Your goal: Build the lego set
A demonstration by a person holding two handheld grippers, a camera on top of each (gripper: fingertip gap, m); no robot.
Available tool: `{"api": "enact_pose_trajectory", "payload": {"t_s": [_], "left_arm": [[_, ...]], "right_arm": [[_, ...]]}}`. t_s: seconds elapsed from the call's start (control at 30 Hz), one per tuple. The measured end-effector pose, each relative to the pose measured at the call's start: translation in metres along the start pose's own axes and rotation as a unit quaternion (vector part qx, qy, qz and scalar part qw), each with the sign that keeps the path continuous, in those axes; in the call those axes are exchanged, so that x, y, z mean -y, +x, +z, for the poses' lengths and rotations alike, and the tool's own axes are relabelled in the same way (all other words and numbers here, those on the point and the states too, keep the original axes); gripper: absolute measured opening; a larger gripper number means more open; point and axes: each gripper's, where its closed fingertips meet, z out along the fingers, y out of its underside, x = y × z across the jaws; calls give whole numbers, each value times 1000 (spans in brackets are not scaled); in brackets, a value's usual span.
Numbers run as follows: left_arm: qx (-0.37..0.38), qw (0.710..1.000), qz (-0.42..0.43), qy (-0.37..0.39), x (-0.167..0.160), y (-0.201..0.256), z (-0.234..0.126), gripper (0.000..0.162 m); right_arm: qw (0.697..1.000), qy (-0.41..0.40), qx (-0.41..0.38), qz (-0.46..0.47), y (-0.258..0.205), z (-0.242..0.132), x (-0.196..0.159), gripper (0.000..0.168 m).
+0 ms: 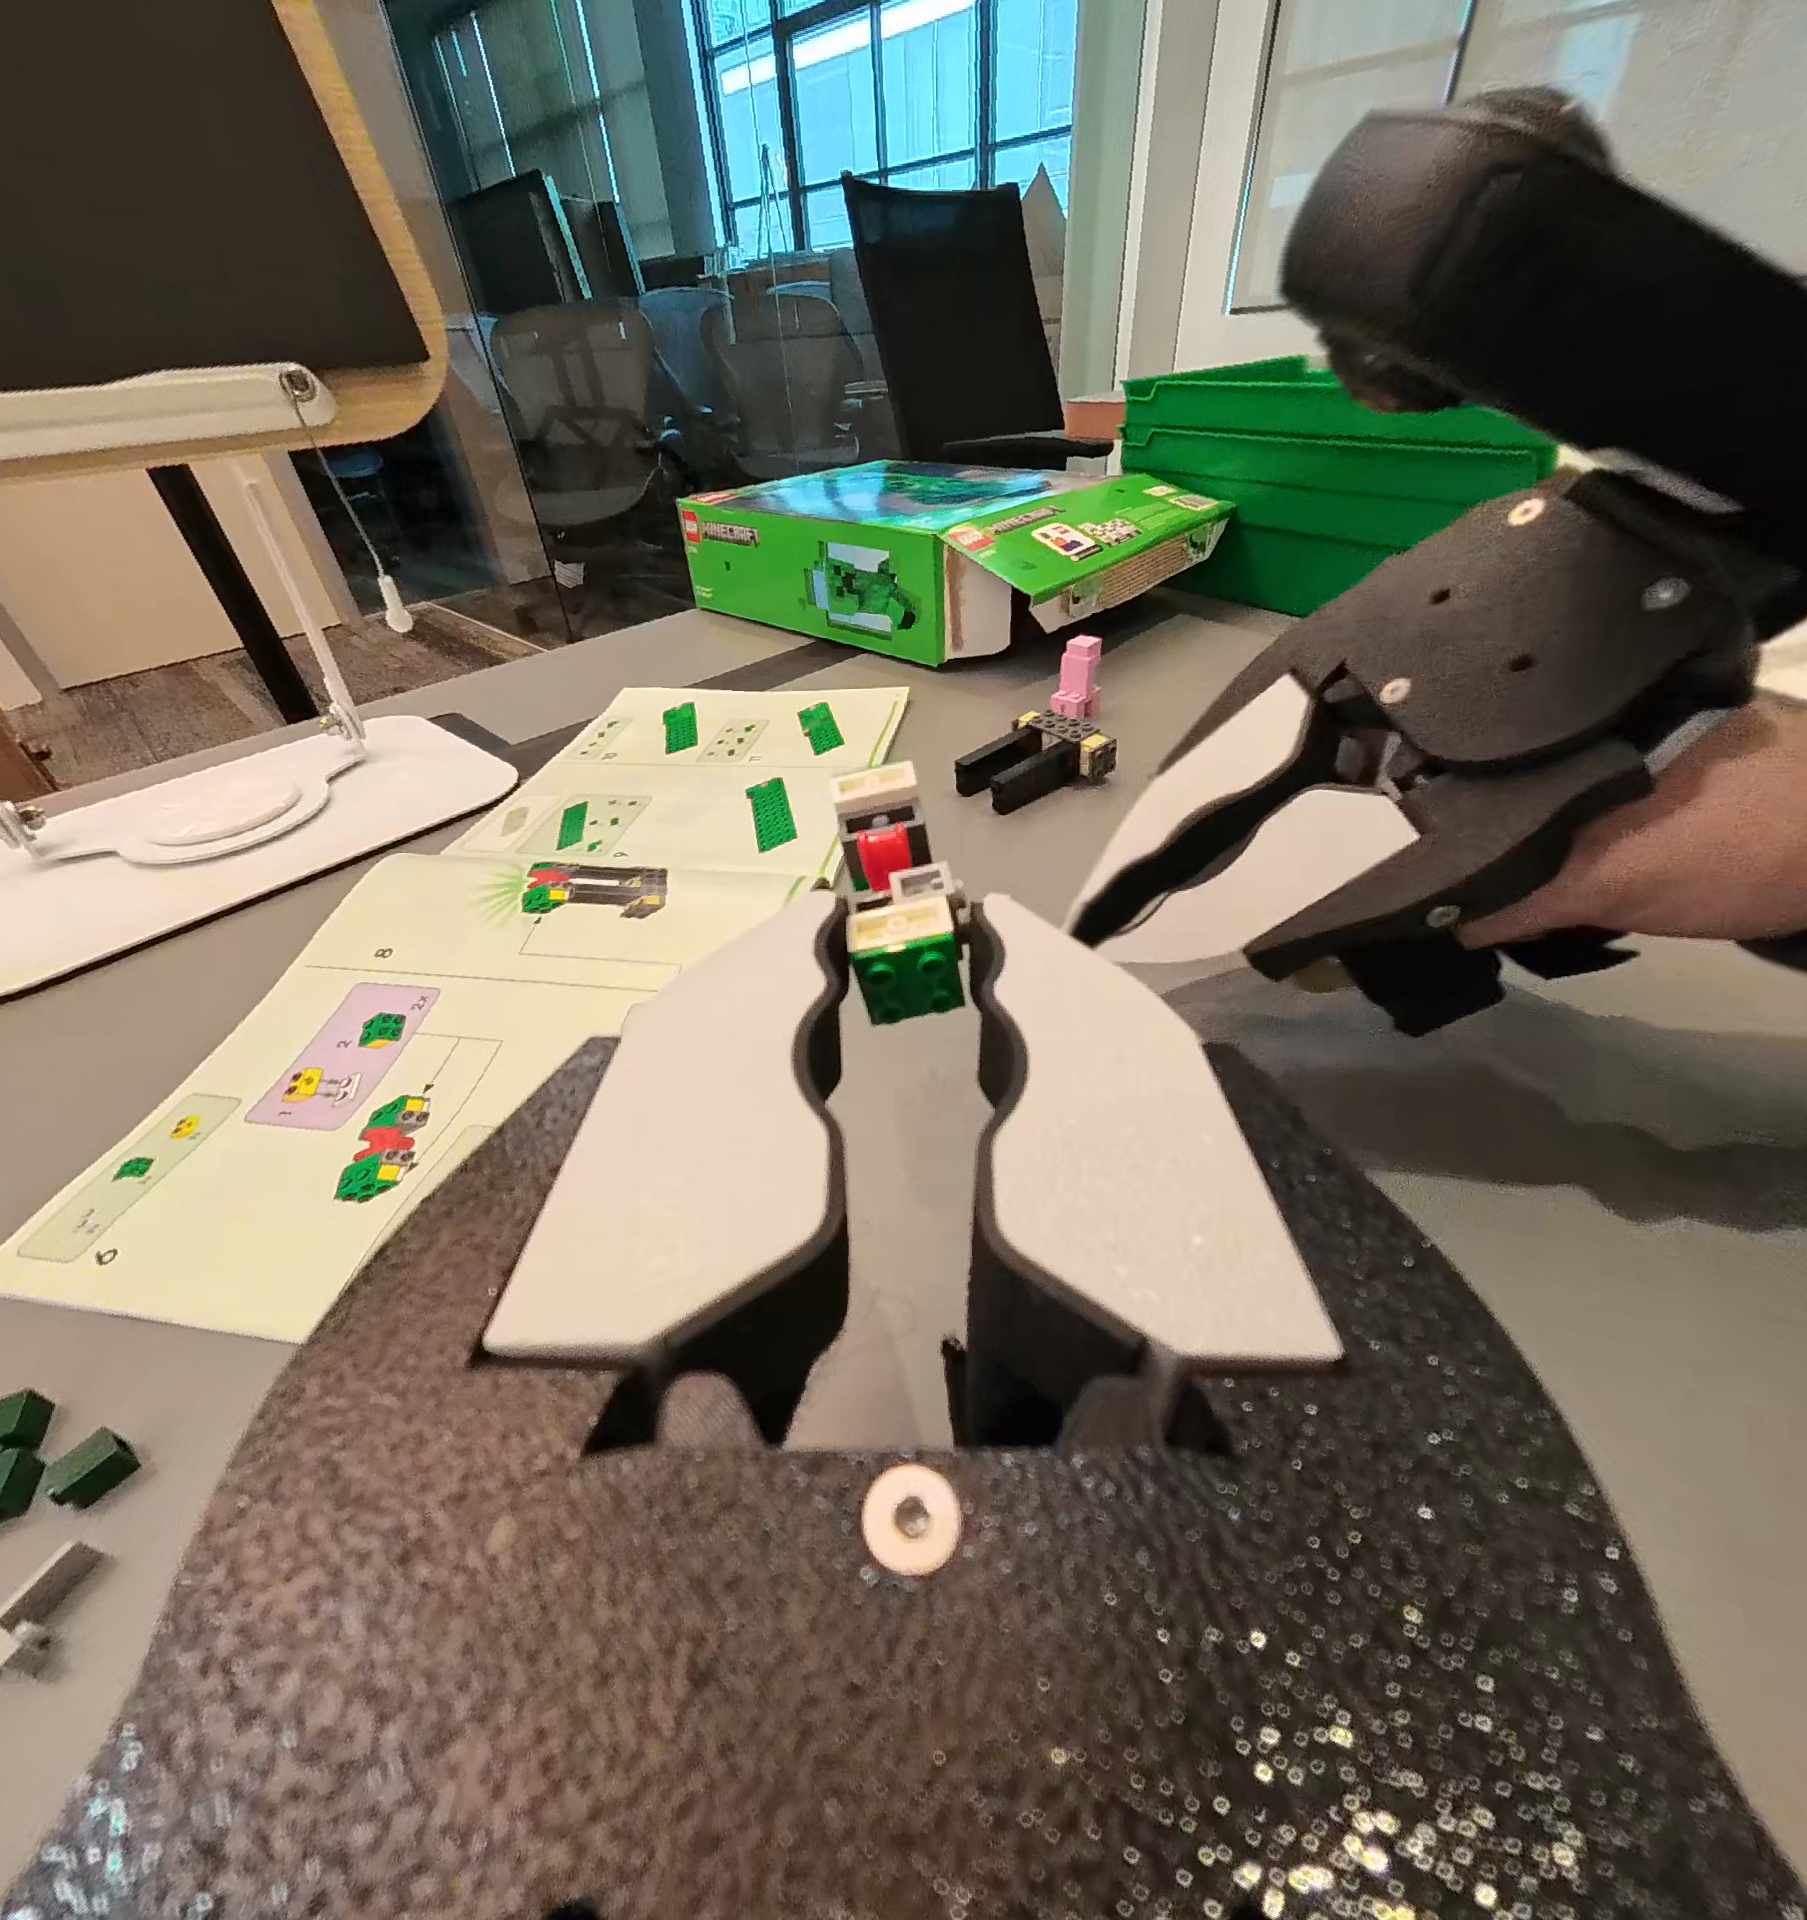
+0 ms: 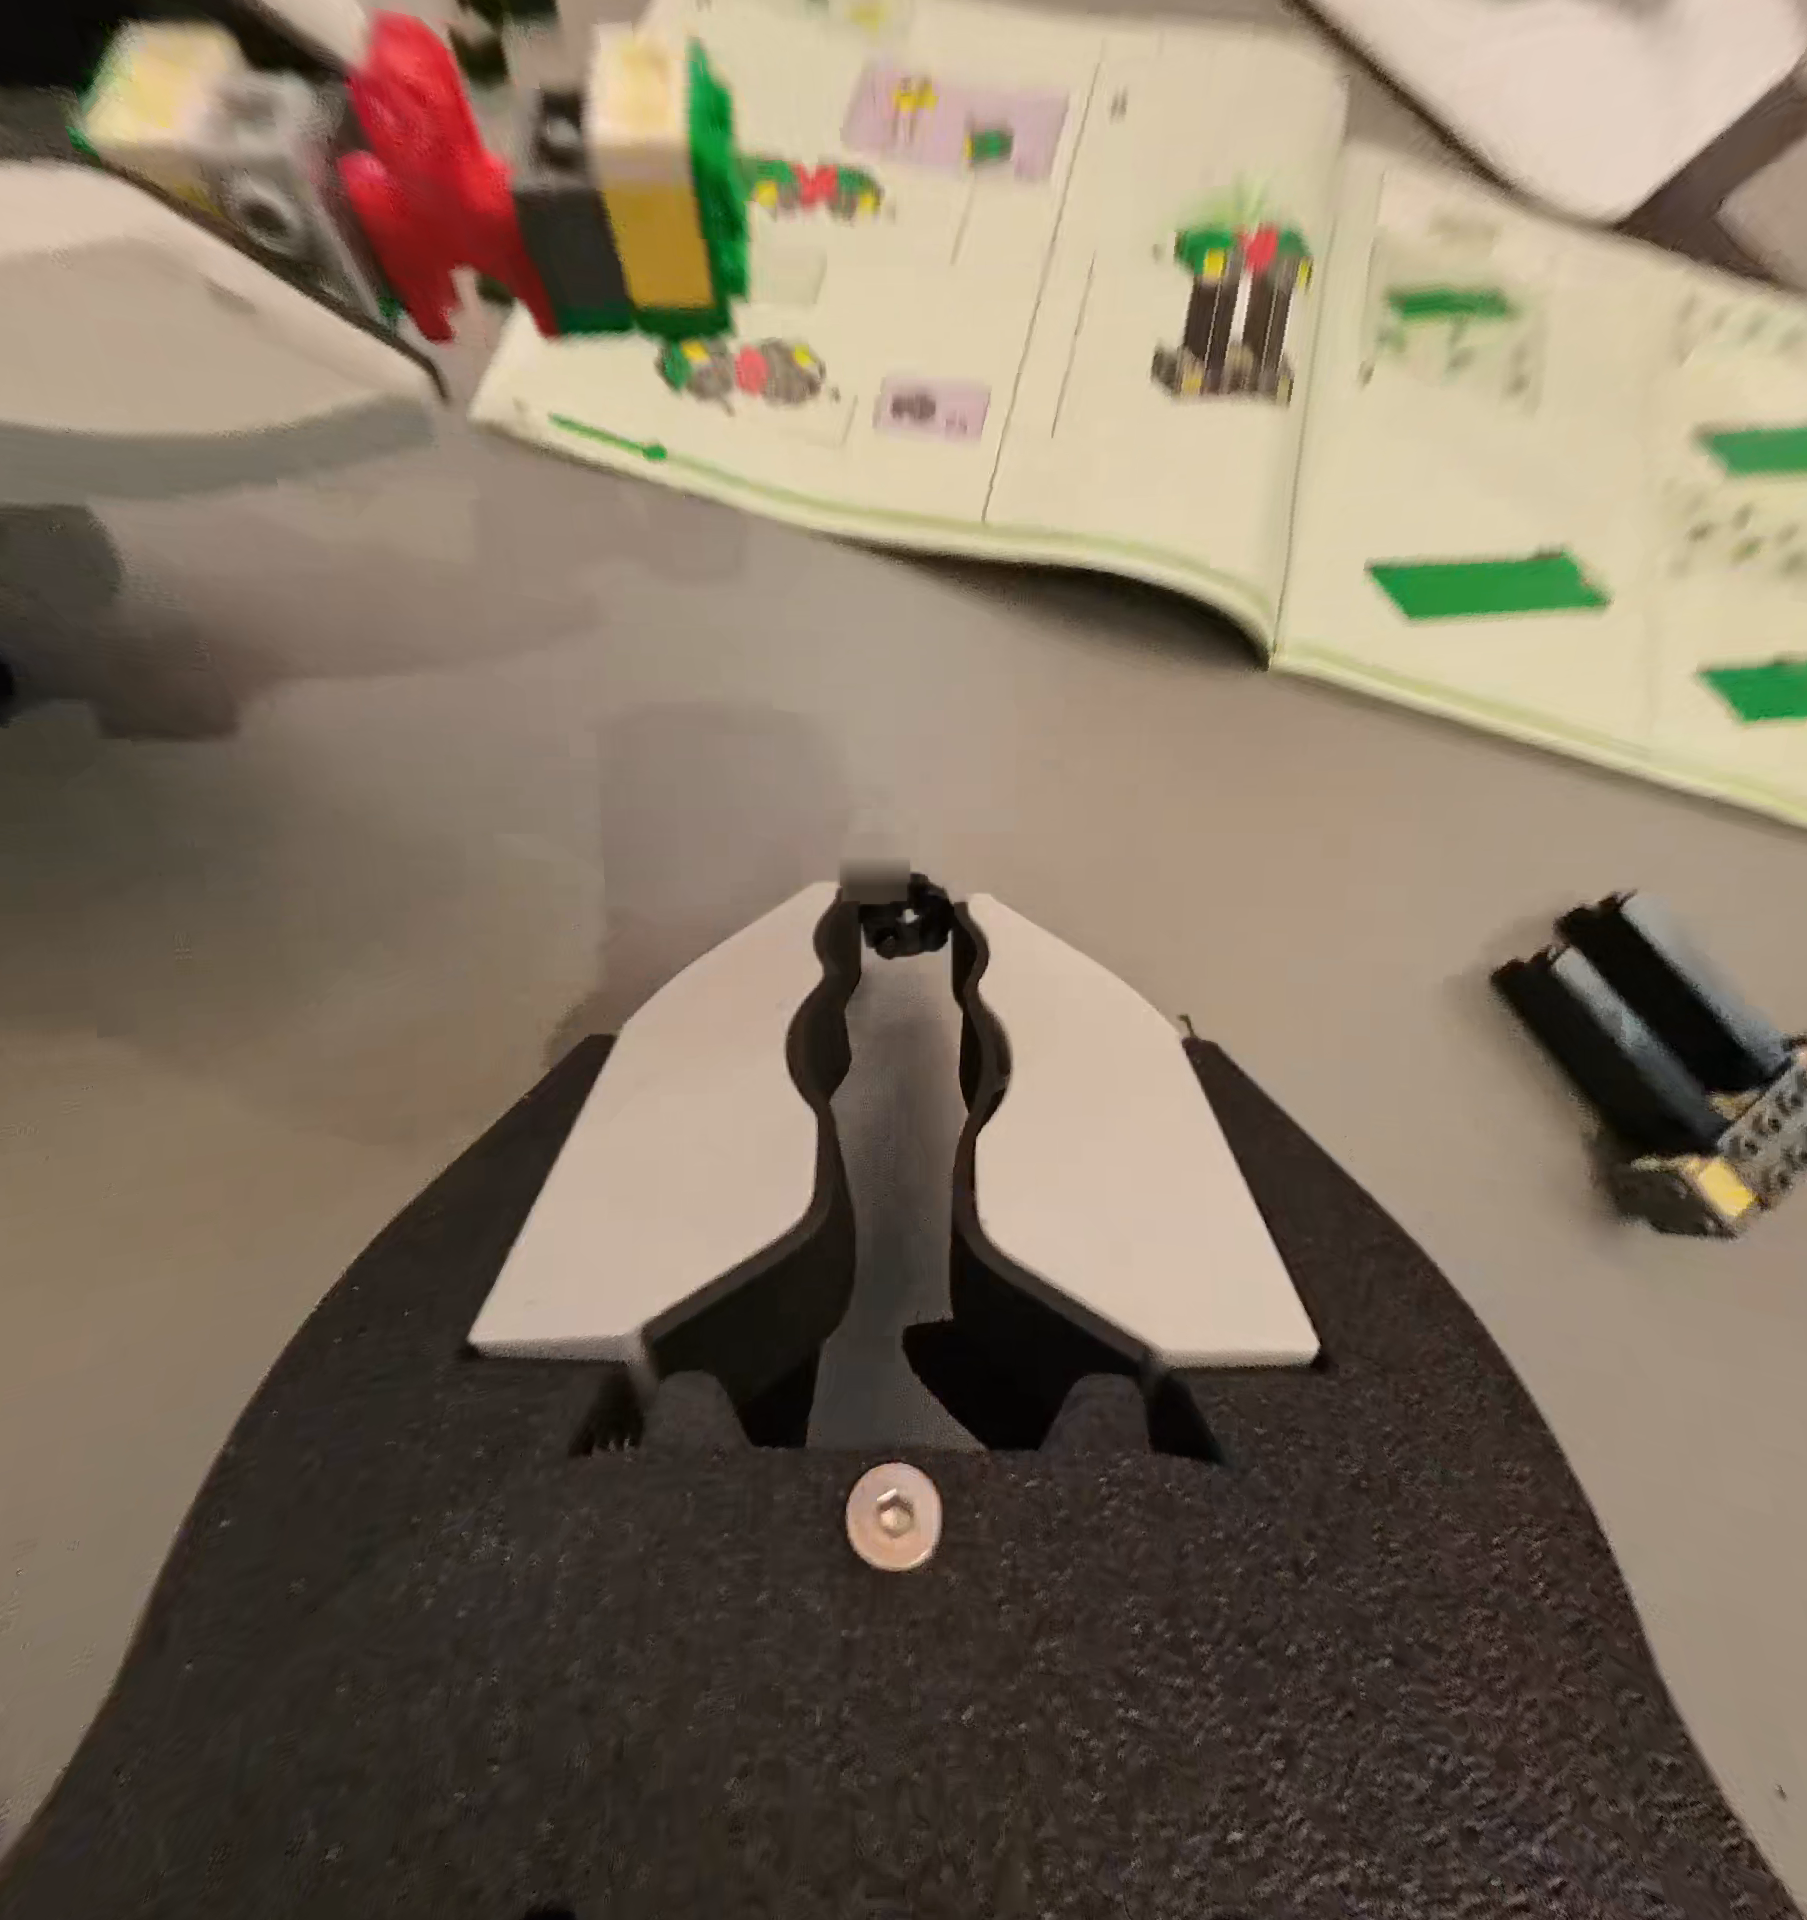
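My left gripper [image 1: 904, 935] is shut on a small lego assembly [image 1: 904, 961] of green, white, grey, black and red bricks, held above the table. The same assembly [image 2: 525, 197] shows at the top left of the right wrist view, blurred. My right gripper [image 2: 894, 914] is shut on a tiny grey and black piece [image 2: 888, 899] above the grey table. The right gripper [image 1: 1096, 914] also shows in the left wrist view, to the right of the assembly and apart from it. The open instruction booklet [image 1: 525, 977] lies flat on the table, also seen in the right wrist view [image 2: 1138, 343].
A black and yellow lego sub-build [image 1: 1039, 753] and a pink figure [image 1: 1078, 673] lie near the green set box [image 1: 878, 561]. Green bins [image 1: 1325, 478] stand behind. Dark green and grey loose bricks [image 1: 16, 1455] lie at the left. A white lamp base [image 1: 213, 800] sits far left. The sub-build [image 2: 1688, 1070] lies right of my right gripper. My hands' fingertips stand some 10 cm from each other.
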Motion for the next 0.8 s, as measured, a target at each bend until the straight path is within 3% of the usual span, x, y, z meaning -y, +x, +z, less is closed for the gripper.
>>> {"api": "enact_pose_trajectory", "payload": {"t_s": [0.3,0.4,0.53,0.63,0.73,0.8], "left_arm": [[-4,1000,-1,-6,-2,1,1,21],[-5,1000,-2,-7,-3,1,1,21],[-7,1000,-7,-8,-3,0,1,21],[-9,1000,-10,-7,-3,0,1,21],[-12,1000,-10,-6,-2,1,0,21],[-15,1000,-8,-5,-1,2,0,21]], "right_arm": [[999,-44,-8,9,1,6,-23,17],[999,-39,6,-2,-3,3,-24,32],[993,-23,39,-113,0,-7,-19,38],[957,-15,78,-279,8,-16,-16,37],[880,-12,169,-443,5,-22,-24,31],[841,-33,221,-493,10,-20,-32,29]]}}
